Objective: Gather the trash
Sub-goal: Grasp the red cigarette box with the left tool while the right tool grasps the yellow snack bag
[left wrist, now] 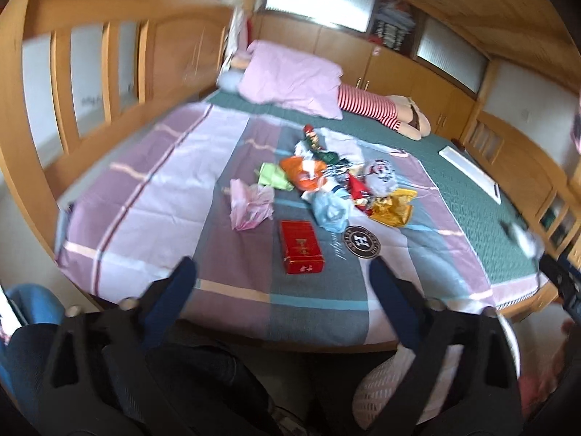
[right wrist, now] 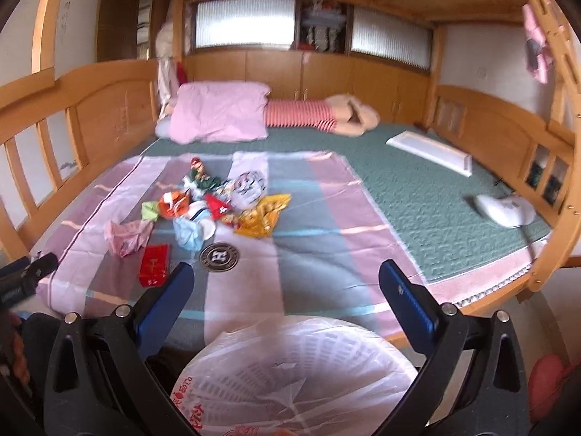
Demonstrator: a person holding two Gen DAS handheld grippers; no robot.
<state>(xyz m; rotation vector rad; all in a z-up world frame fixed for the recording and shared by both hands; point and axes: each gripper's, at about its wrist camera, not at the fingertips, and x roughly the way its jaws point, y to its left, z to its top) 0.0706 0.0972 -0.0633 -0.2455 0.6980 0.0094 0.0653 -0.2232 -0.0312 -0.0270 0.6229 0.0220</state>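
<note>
The left gripper (left wrist: 283, 272) stood with its jaws wide apart and nothing between them; it hung over the near edge of the bed, not touching the cloth. The right gripper (right wrist: 287, 272) was also released, with empty space between its blue fingers (right wrist: 403, 290), and below it, at 6 o'clock, was a white basket (right wrist: 290, 356) lined with a thin plastic bag (right wrist: 232, 392).

From the left gripper, the red box (left wrist: 300, 247) lay at 12 o'clock, very near, flat on the striped sheet (left wrist: 152, 196). A round dark badge (left wrist: 362, 241) was printed on the sheet at 1 o'clock, just beside the box. Behind these was the pile of trash (left wrist: 326, 178): a pink plastic bag (left wrist: 250, 207) at 11 o'clock, a light blue crumpled bag (left wrist: 331, 212) touching the badge's far side, a golden wrapper (left wrist: 394, 208) at 1 o'clock, and orange, green and white pieces heaped together farther back.

Beyond the pile, a pink pillow (left wrist: 290, 76) lay at 12 o'clock on the green mattress cover (left wrist: 468, 196), with a striped plush toy (left wrist: 374, 107) just beside it. A white flat board (right wrist: 432, 150) rested at 2 o'clock from the right gripper, near the wooden bed frame (right wrist: 109, 109), and a white object (right wrist: 504, 209) lay near it; I could not tell what it was.
</note>
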